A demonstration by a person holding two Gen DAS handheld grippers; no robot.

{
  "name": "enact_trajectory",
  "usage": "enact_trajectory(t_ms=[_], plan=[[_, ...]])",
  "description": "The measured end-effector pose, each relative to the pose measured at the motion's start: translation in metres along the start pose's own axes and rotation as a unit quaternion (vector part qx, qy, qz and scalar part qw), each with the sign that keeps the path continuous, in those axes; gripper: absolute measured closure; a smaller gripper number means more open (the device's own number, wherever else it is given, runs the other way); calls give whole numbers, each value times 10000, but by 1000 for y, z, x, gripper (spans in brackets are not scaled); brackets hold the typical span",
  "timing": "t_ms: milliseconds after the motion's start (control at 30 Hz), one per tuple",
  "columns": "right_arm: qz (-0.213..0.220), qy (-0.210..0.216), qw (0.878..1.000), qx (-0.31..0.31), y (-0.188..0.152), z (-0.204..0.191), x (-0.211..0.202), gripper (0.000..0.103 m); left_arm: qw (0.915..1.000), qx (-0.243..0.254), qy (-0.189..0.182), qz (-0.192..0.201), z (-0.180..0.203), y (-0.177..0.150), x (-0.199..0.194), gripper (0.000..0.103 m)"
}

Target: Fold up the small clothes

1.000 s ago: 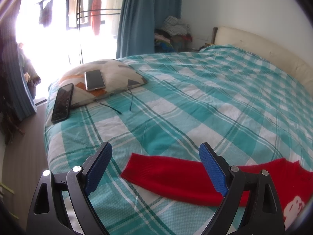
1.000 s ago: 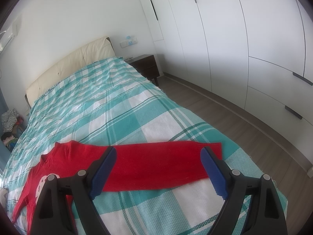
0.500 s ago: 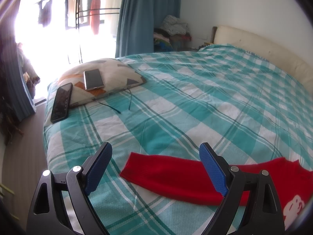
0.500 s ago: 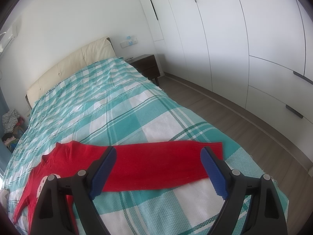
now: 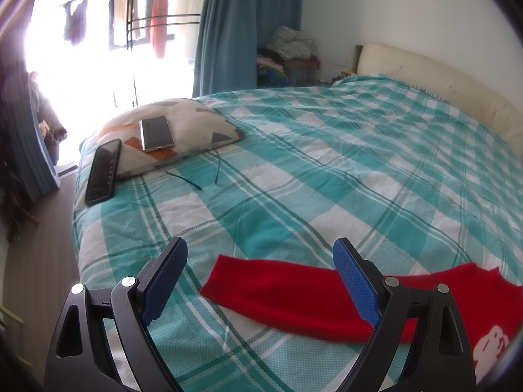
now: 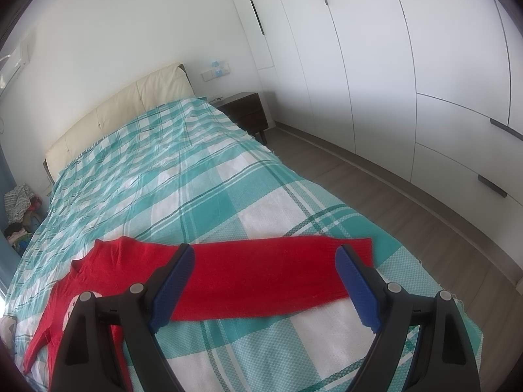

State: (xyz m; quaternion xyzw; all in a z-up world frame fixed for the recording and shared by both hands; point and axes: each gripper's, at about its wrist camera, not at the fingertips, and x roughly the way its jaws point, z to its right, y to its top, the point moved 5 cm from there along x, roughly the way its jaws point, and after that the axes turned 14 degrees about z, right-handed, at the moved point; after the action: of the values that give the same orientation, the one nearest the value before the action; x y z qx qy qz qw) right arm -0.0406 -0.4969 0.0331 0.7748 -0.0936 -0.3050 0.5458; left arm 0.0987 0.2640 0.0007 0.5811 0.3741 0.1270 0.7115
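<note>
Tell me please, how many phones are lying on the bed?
2. A silver phone lies on the pillow. A black phone leans against the pillow's left edge, on the bedspread. More could be hidden from view.

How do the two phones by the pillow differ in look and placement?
The dark phone is black and long; the light phone has a pale, reflective face and looks shorter. The dark phone leans off the pillow edge onto the bedspread; the light phone lies wholly on top of the pillow. Both lie face up, screens off, far from the red sweater.
</note>
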Motion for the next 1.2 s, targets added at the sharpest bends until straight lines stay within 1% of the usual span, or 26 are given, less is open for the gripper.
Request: enact_trajectory(t_ms=[533,867,1200], plan=[[36,2,10000,41,1,-1,0,16,10000,-1,-1,-5,0,0,0,11],[47,6,10000,69,2,2,-1,16,10000,44,-72,-26,13,-2,-1,11],[58,12,9999,91,4,3,-1,16,10000,41,-80,-39,15,-4,-2,11]])
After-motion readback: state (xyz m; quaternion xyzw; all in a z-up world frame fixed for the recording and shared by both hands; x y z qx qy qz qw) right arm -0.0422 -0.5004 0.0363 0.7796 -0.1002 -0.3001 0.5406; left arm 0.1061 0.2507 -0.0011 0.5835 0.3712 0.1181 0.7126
